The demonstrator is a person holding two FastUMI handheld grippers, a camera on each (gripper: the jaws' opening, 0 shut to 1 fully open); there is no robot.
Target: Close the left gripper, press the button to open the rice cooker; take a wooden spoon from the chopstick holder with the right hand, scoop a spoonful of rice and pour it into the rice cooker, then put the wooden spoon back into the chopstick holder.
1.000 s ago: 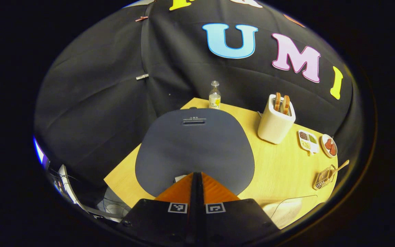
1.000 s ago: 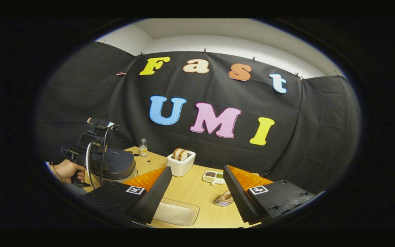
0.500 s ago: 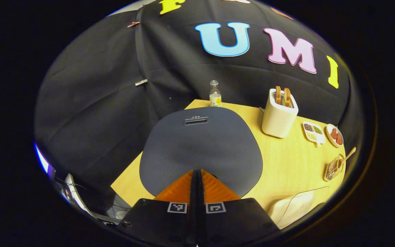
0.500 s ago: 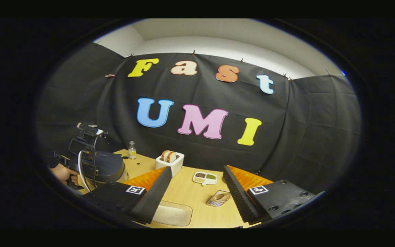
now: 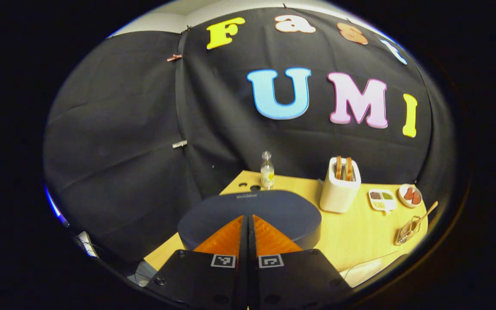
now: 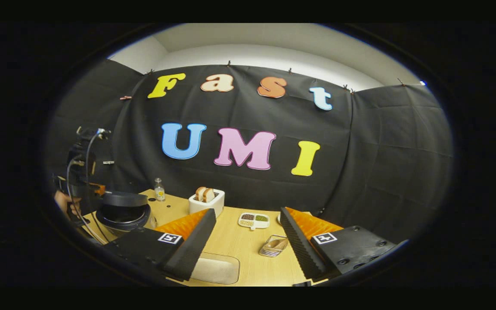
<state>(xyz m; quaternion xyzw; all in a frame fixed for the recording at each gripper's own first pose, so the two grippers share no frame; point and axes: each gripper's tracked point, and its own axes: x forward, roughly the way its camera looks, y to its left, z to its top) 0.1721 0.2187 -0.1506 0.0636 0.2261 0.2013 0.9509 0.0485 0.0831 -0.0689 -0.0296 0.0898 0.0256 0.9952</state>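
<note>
The rice cooker [image 6: 123,215] stands at the table's left end, its dark blue lid [image 5: 252,211] lifted a little off the body. My left gripper [image 5: 248,218] is shut with nothing in it, its tips just above the lid's near edge. A hand [image 6: 63,202] holds that gripper beside the cooker. A wire chopstick holder [image 5: 406,227] with the wooden spoon [image 5: 425,212] leaning in it sits far right. My right gripper [image 6: 247,213] is open and empty above the table, with the holder [image 6: 274,246] and a tray of rice [image 6: 215,269] below it.
On the wooden table [image 5: 360,228] stand a white toaster [image 5: 338,191] with two slices, a small bottle [image 5: 267,172] at the back edge, a divided dish [image 5: 381,199] of beans and a small plate [image 5: 410,195] of red pieces. The rice tray [image 5: 364,271] lies at the front.
The left gripper has lifted and tilted up from the cooker's top, and the lid has popped up. The right gripper has swung slightly right, still open.
</note>
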